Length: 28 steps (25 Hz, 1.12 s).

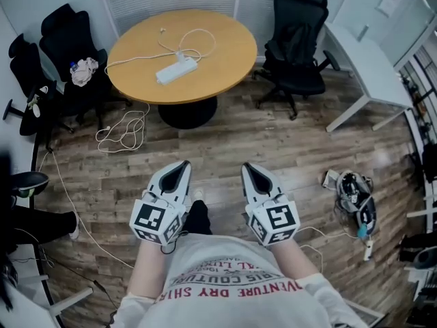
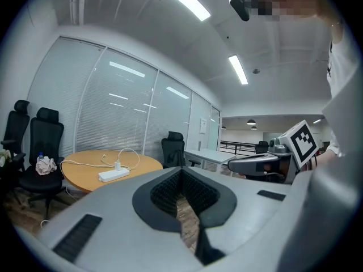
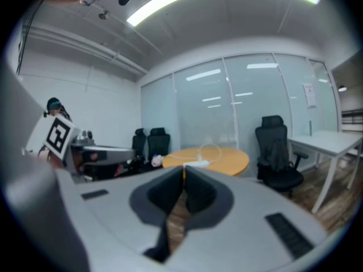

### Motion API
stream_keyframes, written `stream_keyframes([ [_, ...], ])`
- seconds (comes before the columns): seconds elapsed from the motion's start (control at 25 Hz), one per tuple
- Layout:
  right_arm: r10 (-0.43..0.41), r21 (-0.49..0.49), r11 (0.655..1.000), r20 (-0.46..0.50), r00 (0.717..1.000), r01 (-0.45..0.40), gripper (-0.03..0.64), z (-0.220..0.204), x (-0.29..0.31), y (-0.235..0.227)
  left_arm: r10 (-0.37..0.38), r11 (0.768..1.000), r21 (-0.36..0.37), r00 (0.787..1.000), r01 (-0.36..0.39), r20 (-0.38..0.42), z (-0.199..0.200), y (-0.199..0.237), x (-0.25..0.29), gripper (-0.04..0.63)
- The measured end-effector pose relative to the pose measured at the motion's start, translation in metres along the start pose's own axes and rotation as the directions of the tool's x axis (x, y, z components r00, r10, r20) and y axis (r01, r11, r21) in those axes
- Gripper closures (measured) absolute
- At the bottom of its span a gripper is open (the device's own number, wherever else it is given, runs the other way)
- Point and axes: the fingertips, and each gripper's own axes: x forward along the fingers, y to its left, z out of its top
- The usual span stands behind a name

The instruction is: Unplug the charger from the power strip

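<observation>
A white power strip (image 1: 176, 69) lies on the round wooden table (image 1: 225, 60) at the far end of the room. A white charger (image 1: 181, 57) is plugged into it, and its thin cable loops across the tabletop. Both grippers hang over the wooden floor, well short of the table. My left gripper (image 1: 183, 163) and my right gripper (image 1: 247, 166) point toward it side by side, each shut with nothing between the jaws. The left gripper view shows the shut left gripper (image 2: 181, 170) with the strip (image 2: 114, 174) far ahead. The right gripper (image 3: 184, 168) lines up with the strip (image 3: 195, 164).
Black office chairs stand left (image 1: 65, 53) and right (image 1: 297, 43) of the table, the left one with a cloth (image 1: 84, 70) on it. A white desk (image 1: 362, 60) fills the right. A coiled white cable (image 1: 123, 132) and a bundle of gear (image 1: 355, 193) lie on the floor.
</observation>
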Motion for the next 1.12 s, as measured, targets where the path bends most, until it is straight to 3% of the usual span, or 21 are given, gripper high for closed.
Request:
stream_keyframes([
  [0.6, -0.002, -0.025, 1.0, -0.05, 0.999, 0.0, 0.588, 0.061, 0.251, -0.049, 0.045, 0.999, -0.009, 0.999, -0.045, 0.016, 0.053, 0.211, 0.138, 0.563],
  [0.84, 0.046, -0.025, 0.998, -0.102, 0.994, -0.049, 0.588, 0.053, 0.313, -0.054, 0.097, 0.994, -0.043, 0.995, -0.098, -0.021, 0.04, 0.259, 0.158, 0.563],
  [1.12, 0.128, -0.074, 0.988, -0.108, 0.986, -0.137, 0.588, 0.065, 0.393, -0.075, 0.221, 0.973, -0.059, 0.975, -0.222, -0.027, 0.037, 0.309, 0.189, 0.563],
])
